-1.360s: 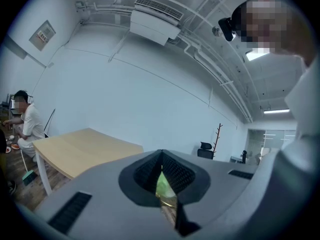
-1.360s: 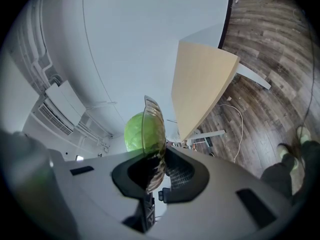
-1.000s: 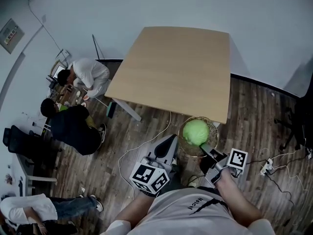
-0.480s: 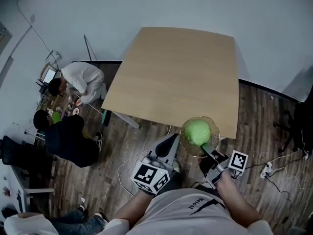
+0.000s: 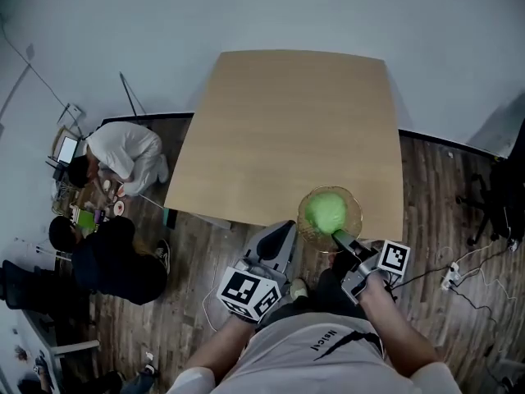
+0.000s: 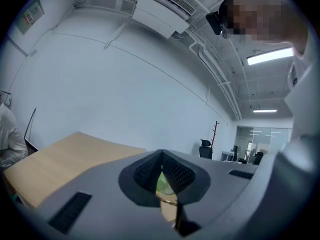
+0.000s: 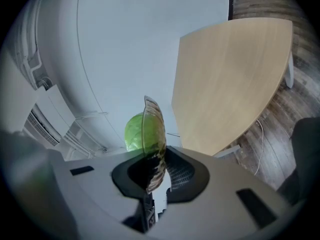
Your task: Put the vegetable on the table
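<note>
– Left gripper?
– Its fingers are pressed together on nothing. The green vegetable sits just to their right.
– And the right gripper?
– Its fingers pinch the rim of a glass bowl. The vegetable lies inside it, just ahead of them, over the tabletop's near edge.

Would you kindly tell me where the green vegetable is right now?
In the head view the green vegetable lies in the glass bowl, right of centre, at the wooden table's near edge, with the right tool clamped on the bowl's rim.
</note>
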`<state>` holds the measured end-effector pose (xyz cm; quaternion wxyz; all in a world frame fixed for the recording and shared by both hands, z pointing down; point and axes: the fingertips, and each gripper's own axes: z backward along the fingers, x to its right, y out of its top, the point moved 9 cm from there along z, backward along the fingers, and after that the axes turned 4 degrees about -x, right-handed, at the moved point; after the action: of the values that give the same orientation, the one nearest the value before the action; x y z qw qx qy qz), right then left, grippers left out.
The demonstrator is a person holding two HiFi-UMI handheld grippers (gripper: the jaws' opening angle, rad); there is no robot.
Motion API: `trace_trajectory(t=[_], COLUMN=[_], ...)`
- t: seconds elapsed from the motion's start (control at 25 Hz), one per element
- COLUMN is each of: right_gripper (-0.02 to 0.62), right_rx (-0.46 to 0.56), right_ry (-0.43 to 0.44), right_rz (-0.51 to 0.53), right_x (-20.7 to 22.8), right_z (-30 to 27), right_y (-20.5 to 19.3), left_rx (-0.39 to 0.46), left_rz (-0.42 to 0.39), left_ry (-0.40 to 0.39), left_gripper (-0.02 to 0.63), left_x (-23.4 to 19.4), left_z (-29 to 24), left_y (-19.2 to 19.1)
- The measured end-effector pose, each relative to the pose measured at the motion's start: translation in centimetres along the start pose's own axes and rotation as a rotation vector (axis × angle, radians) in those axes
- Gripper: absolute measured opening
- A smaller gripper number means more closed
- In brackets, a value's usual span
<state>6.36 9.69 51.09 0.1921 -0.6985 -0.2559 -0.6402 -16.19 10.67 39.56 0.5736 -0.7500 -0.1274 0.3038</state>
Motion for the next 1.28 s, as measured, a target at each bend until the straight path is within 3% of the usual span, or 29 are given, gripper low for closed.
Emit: trace_trajectory(t=[0.24,0.84,1.08,1.28], right_gripper=[0.046,0.046,0.046,0.046], right_rx=[0.000,-0.082,-0.107,-0.093], right_ry=[-0.024,-0.087,-0.107,-0.105], right_rz=[-0.015,0.006,-0.016,-0.012], right_x=[1.5,7.1,10.2,12.7], right_z=[-3.3,-11.0,-14.1,-15.9], right_y=[3.1,16.2,18.4,19.2], left_rx=[-0.014,-0.039,-0.087,-0.116], left_rz=[0.013,0.004,0.023,0.015], left_ry=[-0.013,0.031,0.054,0.025], left_gripper=[0.012,0.012,0.012,0.012], left_x=[-2.9,-9.4,-12.7,-15.2], left_z=[-3.6,-16.9,-20.1,-22.1], left_y=[-0.3,0.8,0.0,-1.6])
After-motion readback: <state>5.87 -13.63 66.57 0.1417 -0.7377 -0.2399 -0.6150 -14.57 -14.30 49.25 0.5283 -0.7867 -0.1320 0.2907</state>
